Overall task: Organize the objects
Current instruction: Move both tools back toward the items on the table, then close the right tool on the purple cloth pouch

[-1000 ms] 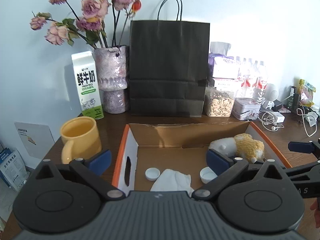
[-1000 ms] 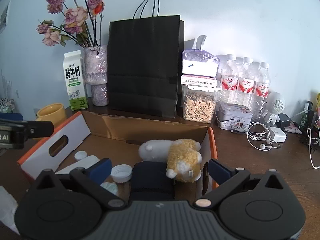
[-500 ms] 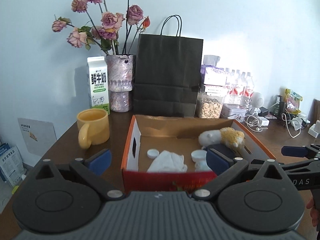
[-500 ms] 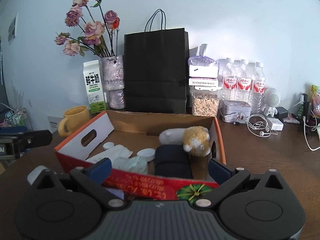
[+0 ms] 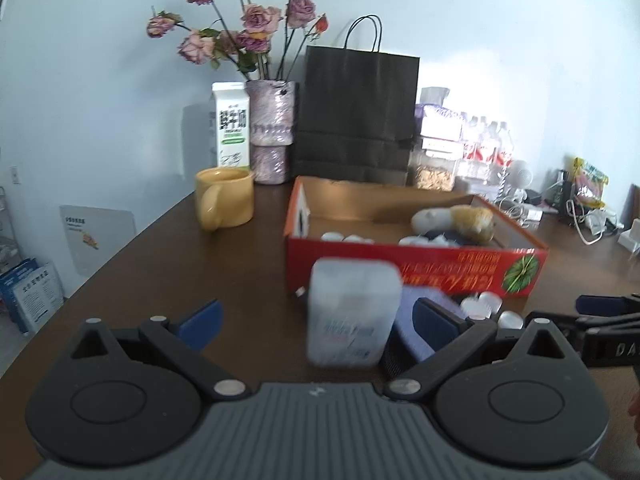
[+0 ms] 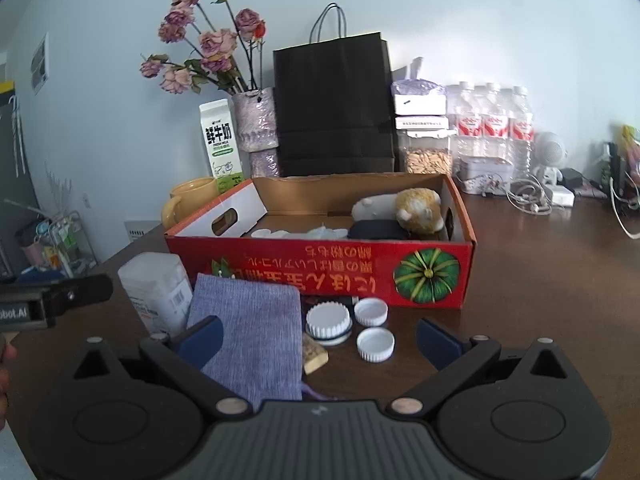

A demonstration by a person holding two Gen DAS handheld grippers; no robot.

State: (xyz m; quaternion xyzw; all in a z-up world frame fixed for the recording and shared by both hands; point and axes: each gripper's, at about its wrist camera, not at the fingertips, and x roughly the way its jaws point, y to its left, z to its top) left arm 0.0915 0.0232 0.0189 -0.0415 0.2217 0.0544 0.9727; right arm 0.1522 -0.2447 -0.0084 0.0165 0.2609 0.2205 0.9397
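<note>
Over on the left, the left gripper (image 5: 316, 316) hangs spread wide and empty, lined up on the white plastic jar (image 6: 156, 290) standing near the red box (image 6: 320, 268), likely so it can be lifted in next. Moving right, the blue cloth pouch (image 6: 250, 328) lies flat beside the jar, then three white caps (image 6: 348, 326) cluster tight against the box's near wall, leaving little finger room there. The right gripper (image 6: 318, 338) is also released, holding nothing, and to its right the brown table (image 6: 540, 280) lies bare, with good room to swing.
</note>
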